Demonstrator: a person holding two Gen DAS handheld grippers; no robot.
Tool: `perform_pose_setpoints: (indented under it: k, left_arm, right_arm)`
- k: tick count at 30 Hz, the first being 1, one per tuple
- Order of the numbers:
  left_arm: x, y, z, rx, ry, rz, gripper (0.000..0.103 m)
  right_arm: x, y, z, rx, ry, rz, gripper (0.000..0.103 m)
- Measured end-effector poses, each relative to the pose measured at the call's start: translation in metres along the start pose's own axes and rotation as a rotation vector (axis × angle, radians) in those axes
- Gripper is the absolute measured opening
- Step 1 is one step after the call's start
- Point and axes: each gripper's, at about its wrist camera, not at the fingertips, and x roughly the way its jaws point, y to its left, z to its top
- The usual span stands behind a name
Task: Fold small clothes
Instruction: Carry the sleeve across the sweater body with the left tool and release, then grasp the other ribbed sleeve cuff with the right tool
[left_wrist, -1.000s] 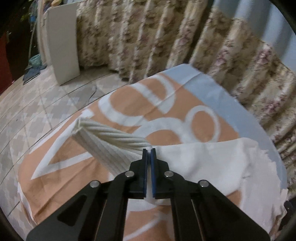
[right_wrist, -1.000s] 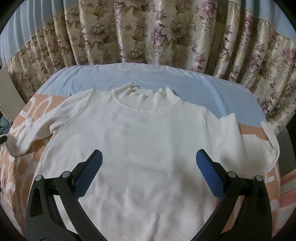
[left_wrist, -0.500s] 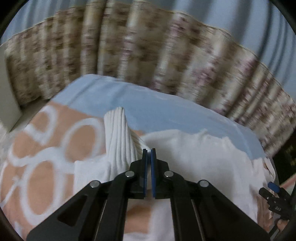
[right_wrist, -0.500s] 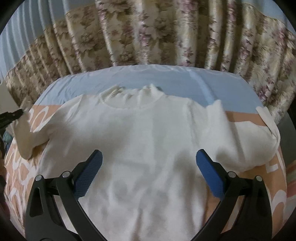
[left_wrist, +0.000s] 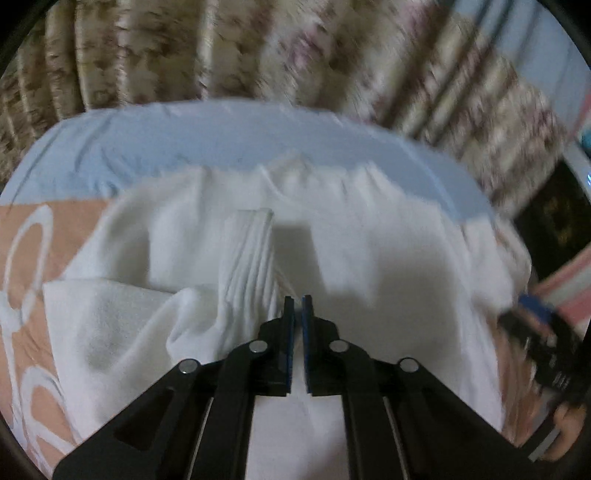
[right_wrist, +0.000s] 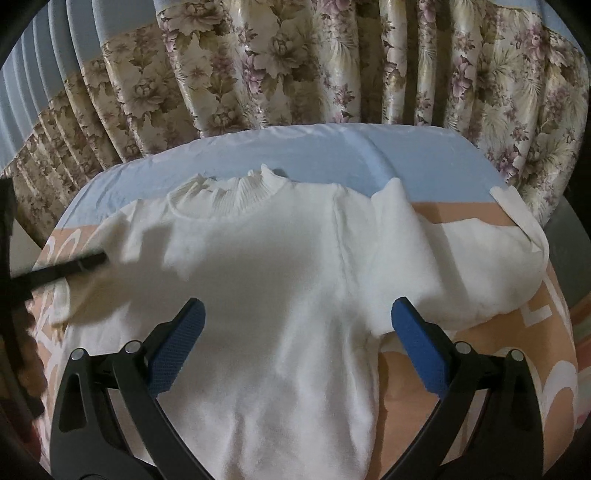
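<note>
A white knit sweater (right_wrist: 280, 280) lies flat, neck away from me, on a peach and blue patterned sheet. My left gripper (left_wrist: 297, 306) is shut on the sweater's left sleeve, whose ribbed cuff (left_wrist: 249, 251) sticks up and lies over the sweater's chest (left_wrist: 369, 258). In the right wrist view the left gripper (right_wrist: 88, 260) reaches in from the left edge above the left shoulder. My right gripper (right_wrist: 297, 321) is open and empty, hovering over the sweater's lower body. The right sleeve (right_wrist: 461, 266) lies spread out to the right.
The sheet (right_wrist: 461, 214) covers a rounded table. Floral curtains (right_wrist: 295, 66) hang close behind it. The right gripper shows blurred at the right edge of the left wrist view (left_wrist: 543, 332).
My left gripper has swung right, carrying the sleeve from beside the table inward over the sweater's chest. The right gripper has stayed open and shifted slightly.
</note>
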Motion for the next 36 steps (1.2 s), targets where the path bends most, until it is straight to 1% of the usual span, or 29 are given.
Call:
perform_pose_setpoints:
  k: [1, 2, 3, 4, 6, 9, 11, 13, 14, 16, 18, 19, 21, 23, 24, 25, 27, 28, 31, 33, 35, 36]
  left_arm:
    - [0.000, -0.006, -0.007, 0.021, 0.014, -0.009, 0.016]
    - [-0.004, -0.008, -0.014, 0.034, 0.007, 0.008, 0.046]
    - [-0.012, -0.009, -0.020, 0.046, -0.024, 0.052, 0.071]
    - [-0.024, -0.007, -0.027, 0.060, -0.067, 0.086, 0.074]
    - [-0.041, 0.000, -0.038, 0.089, -0.109, 0.140, 0.075]
    - [-0.048, 0.024, -0.044, 0.082, -0.125, 0.235, 0.075]
    - [-0.042, 0.048, -0.043, 0.029, -0.101, 0.277, 0.075]
    - [-0.038, 0.069, -0.043, -0.015, -0.076, 0.290, 0.075]
    - [-0.033, 0.080, -0.042, -0.035, -0.056, 0.303, 0.075]
    - [-0.026, 0.093, -0.043, -0.050, -0.017, 0.331, 0.074]
    - [-0.020, 0.102, -0.043, -0.060, 0.010, 0.325, 0.074]
    - [-0.020, 0.103, -0.044, -0.058, 0.008, 0.324, 0.074]
    - [-0.022, 0.104, -0.049, -0.044, 0.001, 0.328, 0.074]
    - [-0.021, 0.102, -0.050, -0.030, -0.001, 0.334, 0.074]
    - [-0.020, 0.102, -0.051, -0.028, -0.002, 0.334, 0.074]
    - [-0.021, 0.100, -0.051, -0.027, -0.001, 0.333, 0.074]
    - [-0.024, 0.101, -0.051, -0.030, -0.002, 0.325, 0.074]
    - [-0.025, 0.101, -0.050, -0.033, -0.004, 0.319, 0.074]
    - [-0.030, 0.103, -0.046, -0.054, -0.013, 0.305, 0.074]
    - [-0.036, 0.105, -0.043, -0.070, -0.025, 0.290, 0.075]
    - [-0.040, 0.104, -0.040, -0.080, -0.040, 0.280, 0.075]
    - [-0.042, 0.104, -0.039, -0.082, -0.042, 0.274, 0.075]
  right_arm:
    - [0.000, -0.002, 0.000, 0.002, 0.002, -0.001, 0.100]
    - [0.001, -0.002, 0.001, 0.003, 0.005, 0.000, 0.100]
    - [0.003, -0.003, 0.001, 0.001, 0.010, 0.002, 0.100]
    - [0.004, -0.002, 0.002, -0.002, 0.014, 0.007, 0.100]
    - [0.010, 0.006, 0.005, -0.026, 0.032, 0.032, 0.100]
    - [0.020, 0.026, 0.008, -0.062, 0.047, 0.082, 0.100]
    - [0.031, 0.046, 0.011, -0.082, 0.069, 0.137, 0.100]
    - [0.046, 0.078, 0.014, -0.129, 0.102, 0.192, 0.100]
    - [0.052, 0.093, 0.017, -0.159, 0.114, 0.207, 0.098]
    - [0.061, 0.118, 0.019, -0.210, 0.132, 0.227, 0.088]
    - [0.073, 0.144, 0.025, -0.249, 0.155, 0.251, 0.075]
    - [0.079, 0.154, 0.027, -0.256, 0.165, 0.264, 0.072]
    - [0.088, 0.167, 0.032, -0.260, 0.183, 0.285, 0.060]
    - [0.101, 0.179, 0.035, -0.254, 0.212, 0.300, 0.059]
    - [0.108, 0.182, 0.036, -0.246, 0.234, 0.303, 0.055]
    - [0.116, 0.185, 0.037, -0.234, 0.261, 0.319, 0.049]
    - [0.122, 0.189, 0.037, -0.227, 0.291, 0.368, 0.018]
    - [0.121, 0.190, 0.037, -0.233, 0.288, 0.376, 0.015]
    - [0.110, 0.183, 0.039, -0.235, 0.234, 0.402, 0.013]
    - [0.091, 0.168, 0.043, -0.230, 0.138, 0.379, 0.013]
    - [0.058, 0.142, 0.041, -0.236, 0.003, 0.382, 0.013]
    - [0.048, 0.131, 0.036, -0.242, -0.030, 0.366, 0.014]
